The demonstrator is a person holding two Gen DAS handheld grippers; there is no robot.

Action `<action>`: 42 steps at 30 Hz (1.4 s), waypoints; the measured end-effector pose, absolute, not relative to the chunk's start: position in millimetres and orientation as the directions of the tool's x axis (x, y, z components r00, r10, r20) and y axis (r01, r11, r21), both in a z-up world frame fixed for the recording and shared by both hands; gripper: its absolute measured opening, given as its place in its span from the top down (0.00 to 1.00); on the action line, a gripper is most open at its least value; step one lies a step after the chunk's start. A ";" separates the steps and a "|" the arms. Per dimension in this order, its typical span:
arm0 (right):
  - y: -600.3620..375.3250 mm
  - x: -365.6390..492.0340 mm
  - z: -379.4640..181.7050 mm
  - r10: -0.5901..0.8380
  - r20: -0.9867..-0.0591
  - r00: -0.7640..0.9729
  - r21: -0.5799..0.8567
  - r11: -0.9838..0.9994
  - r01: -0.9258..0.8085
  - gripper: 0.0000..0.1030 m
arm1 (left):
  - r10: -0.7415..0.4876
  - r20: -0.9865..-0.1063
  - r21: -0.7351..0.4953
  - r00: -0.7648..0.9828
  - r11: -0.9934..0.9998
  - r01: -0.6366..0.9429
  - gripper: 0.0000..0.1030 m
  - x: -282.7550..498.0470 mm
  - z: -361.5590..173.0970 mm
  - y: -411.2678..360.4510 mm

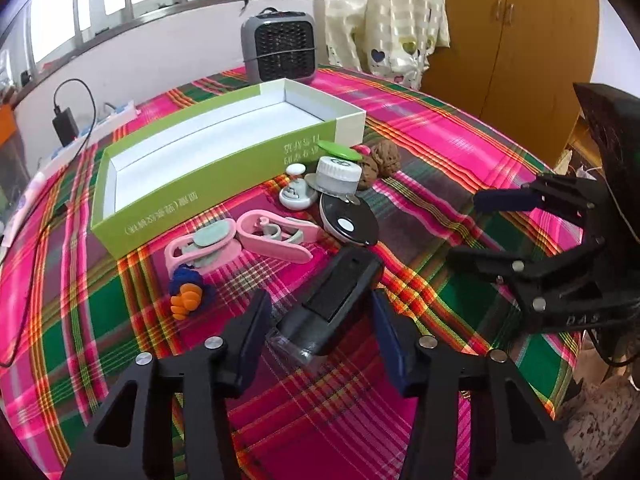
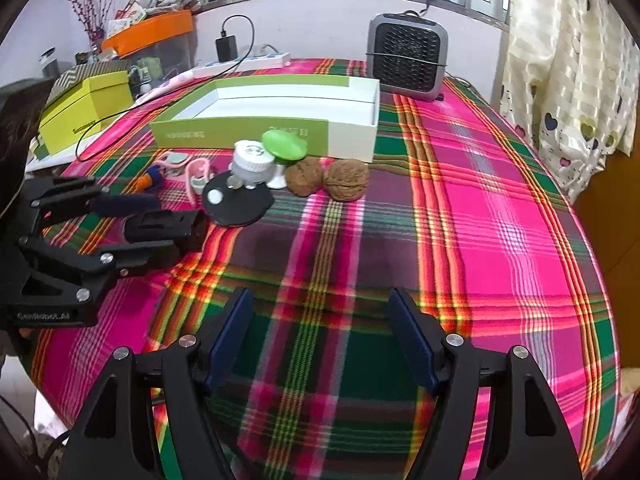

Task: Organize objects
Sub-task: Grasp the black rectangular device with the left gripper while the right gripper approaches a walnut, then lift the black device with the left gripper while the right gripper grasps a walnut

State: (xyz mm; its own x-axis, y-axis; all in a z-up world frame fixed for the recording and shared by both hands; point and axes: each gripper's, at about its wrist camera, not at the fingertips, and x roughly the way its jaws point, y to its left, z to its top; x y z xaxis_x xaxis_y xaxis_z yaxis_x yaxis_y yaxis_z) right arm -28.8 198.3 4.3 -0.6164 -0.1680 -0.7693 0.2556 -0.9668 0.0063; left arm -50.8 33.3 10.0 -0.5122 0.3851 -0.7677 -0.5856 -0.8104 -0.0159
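**Currently: left claw straddles black device, right claw hangs apart over bare cloth**

Nearest the left wrist camera, the left gripper [image 1: 320, 328] has its blue-padded fingers spread wide on either side of a black device with a clear end [image 1: 328, 312], which lies on the plaid tablecloth [image 1: 360, 400]. The pads flank it with a visible gap on each side — not clamped. The right wrist view shows the same device [image 2: 164, 226] lying between those fingers.

The right gripper [image 2: 320, 340] hangs over the cloth with its fingers well apart and nothing between them.

Just beyond the device lies a black round disc with a white spot [image 1: 349, 222], its near edge beside the device's far end. To its left rest two pink plastic pieces [image 1: 240, 240], and nearer the camera a small blue and orange toy [image 1: 187, 290].

Behind the disc stands a white screw-cap jar [image 1: 337, 174], touching or overlapping the disc's far rim. A small white knob-topped piece [image 1: 296, 192] sits to its left, a green round lid [image 1: 339, 150] behind it, and two walnuts [image 1: 378, 162] side by side to its right.

Farther back sits the long green-and-white open box [image 1: 224, 152], its white interior holding nothing visible — every loose item lies outside it. Beyond the box stands a grey fan heater [image 1: 280, 50], and a power strip with a black charger [image 1: 66, 124] lies at the table's far left edge.
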 end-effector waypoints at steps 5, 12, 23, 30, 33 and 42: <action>199.9 -35.1 4.5 -0.164 -0.775 -0.610 0.004 -0.967 0.254 0.31 | 0.395 -0.766 -0.029 -0.508 -0.810 -0.586 0.63 -52.3 9.1 33.6; 206.2 -46.2 5.6 -0.168 -0.783 -0.598 0.023 -0.970 0.243 0.31 | 0.410 -0.760 -0.068 -0.505 -0.822 -0.565 0.73 -50.5 9.0 31.9; 215.6 -72.3 12.0 -0.157 -0.780 -0.605 0.029 -0.976 0.217 0.31 | 0.369 -0.761 -0.088 -0.533 -0.874 -0.478 0.75 -44.3 9.5 24.7; 213.3 -90.3 12.0 -0.164 -0.789 -0.592 0.019 -0.970 0.242 0.42 | 0.350 -0.762 -0.108 -0.545 -0.898 -0.426 0.75 -43.5 9.3 17.7; 210.9 -95.6 11.6 -0.173 -0.790 -0.588 0.021 -0.966 0.256 0.43 | 0.350 -0.763 -0.116 -0.544 -0.902 -0.416 0.75 -44.8 9.5 18.2; 205.8 -105.4 8.0 -0.188 -0.793 -0.580 0.029 -0.962 0.273 0.50 | 0.351 -0.761 -0.128 -0.546 -0.906 -0.404 0.66 -55.4 9.3 22.4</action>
State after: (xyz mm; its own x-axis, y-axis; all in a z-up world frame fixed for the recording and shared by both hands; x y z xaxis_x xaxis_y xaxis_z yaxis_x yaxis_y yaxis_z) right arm -105.4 205.8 8.0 -0.5799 -0.1883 -0.7926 0.2729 -0.9616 0.0288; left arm -55.4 22.4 9.3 -0.5456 0.3509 -0.7610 -0.4039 -0.9058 -0.1281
